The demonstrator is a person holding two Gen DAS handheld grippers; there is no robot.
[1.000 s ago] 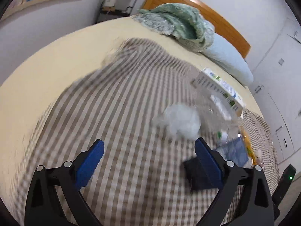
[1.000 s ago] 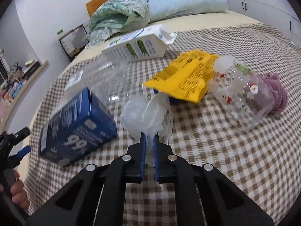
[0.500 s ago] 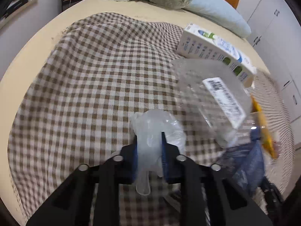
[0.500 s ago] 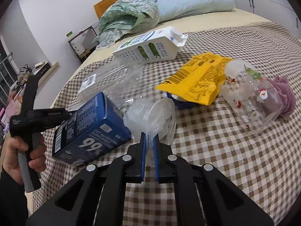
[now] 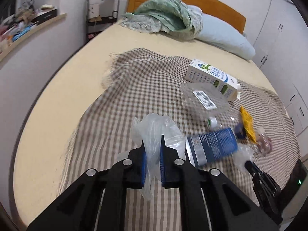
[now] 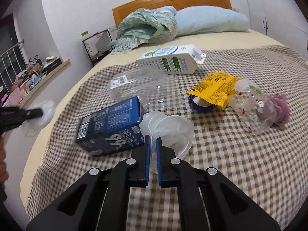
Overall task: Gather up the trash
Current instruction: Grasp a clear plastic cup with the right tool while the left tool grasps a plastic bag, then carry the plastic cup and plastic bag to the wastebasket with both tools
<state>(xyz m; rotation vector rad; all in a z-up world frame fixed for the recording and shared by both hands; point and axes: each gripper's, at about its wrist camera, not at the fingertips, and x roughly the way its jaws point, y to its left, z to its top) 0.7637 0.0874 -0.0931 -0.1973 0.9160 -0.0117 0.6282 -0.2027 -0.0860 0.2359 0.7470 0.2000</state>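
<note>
Trash lies on a checked cloth (image 6: 240, 154) spread over the bed. My left gripper (image 5: 153, 140) is lifted above the cloth, and its jaws are closing with a thin clear plastic bag (image 5: 154, 127) pinched between the pads. In the right wrist view it shows at the far left with the bag (image 6: 45, 113). My right gripper (image 6: 152, 140) is shut on a crumpled clear plastic cup (image 6: 173, 132) just above the cloth. Beside the cup lies a dark blue carton (image 6: 113, 123). Behind it are a clear plastic container (image 6: 138, 84) and a white milk carton (image 6: 169, 58).
To the right lie a yellow wrapper (image 6: 215, 88) over a blue-rimmed tub (image 6: 200, 106), a clear printed bottle (image 6: 254, 105) and a purple cloth ball (image 6: 281, 109). A pillow (image 6: 209, 21) and green blanket (image 6: 146, 27) sit at the headboard. A cluttered shelf (image 6: 38, 77) runs along the left wall.
The left gripper went from wide open to closed on the clear plastic bag and lifted it off the cloth. The right gripper rose slightly, still holding the cup.
</note>
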